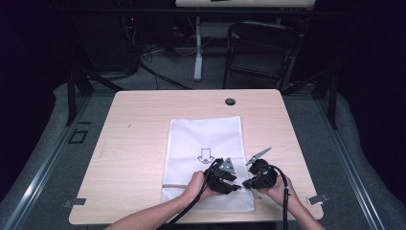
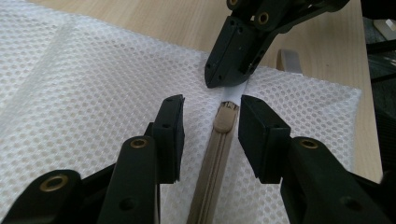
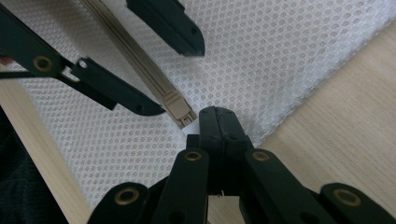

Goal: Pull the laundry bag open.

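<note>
A white mesh bag [image 1: 203,139] with a black arrow print lies flat on the wooden table [image 1: 139,124]. A beige zipper [image 2: 210,177] runs along its near end, and the zipper's slider [image 2: 225,120] sits close to the bag's corner. My left gripper [image 2: 210,101] is open, with the slider between its jaws, closer to the right one; neither pad presses on it. My right gripper [image 3: 215,114] is shut on a small white fabric tab [image 2: 232,94] just beyond the slider [image 3: 180,109]. In the high view both grippers [image 1: 234,187] [image 1: 247,183] meet tip to tip at the bag's near right corner.
The bag's right edge lies near bare wood [image 3: 336,116]. There is a round cable hole [image 1: 230,101] at the table's far side. A dark folding chair [image 1: 261,48] and a white desk leg [image 1: 197,48] stand beyond the table. Metal brackets [image 1: 317,199] sit at the near corners.
</note>
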The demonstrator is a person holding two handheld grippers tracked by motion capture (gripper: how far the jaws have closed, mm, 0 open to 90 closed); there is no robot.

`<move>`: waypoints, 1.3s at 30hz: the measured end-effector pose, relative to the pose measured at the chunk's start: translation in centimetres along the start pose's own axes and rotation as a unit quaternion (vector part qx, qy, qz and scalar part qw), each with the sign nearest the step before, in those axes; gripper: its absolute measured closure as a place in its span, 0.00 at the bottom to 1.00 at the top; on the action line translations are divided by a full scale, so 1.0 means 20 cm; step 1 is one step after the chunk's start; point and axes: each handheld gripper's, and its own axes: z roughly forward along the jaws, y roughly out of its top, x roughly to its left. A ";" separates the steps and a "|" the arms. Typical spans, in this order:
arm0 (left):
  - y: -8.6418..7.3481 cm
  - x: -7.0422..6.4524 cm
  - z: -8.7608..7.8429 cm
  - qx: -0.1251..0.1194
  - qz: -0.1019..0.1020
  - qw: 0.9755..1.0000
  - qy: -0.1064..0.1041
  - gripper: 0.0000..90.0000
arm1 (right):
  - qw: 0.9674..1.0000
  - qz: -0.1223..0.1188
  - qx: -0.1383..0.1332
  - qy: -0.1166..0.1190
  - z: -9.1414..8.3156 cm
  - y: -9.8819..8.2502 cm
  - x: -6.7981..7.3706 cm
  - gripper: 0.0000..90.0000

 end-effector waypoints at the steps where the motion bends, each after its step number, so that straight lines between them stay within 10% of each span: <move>1: 0.00 0.00 0.01 0.003 0.001 1.000 -0.002 0.69 | 1.000 0.010 -0.005 0.006 0.00 0.00 0.01 1.00; 3: 0.01 -0.01 0.02 0.009 0.006 1.000 -0.003 0.75 | 1.000 -0.014 0.019 0.005 -0.01 0.01 -0.01 1.00; 9: 0.03 -0.03 0.04 0.013 0.022 1.000 -0.002 0.87 | 1.000 0.012 -0.005 0.004 0.00 0.00 0.00 1.00; 39: 0.00 -0.03 0.04 -0.004 0.016 1.000 -0.012 0.91 | 0.999 0.038 0.014 0.026 0.00 0.00 -0.01 1.00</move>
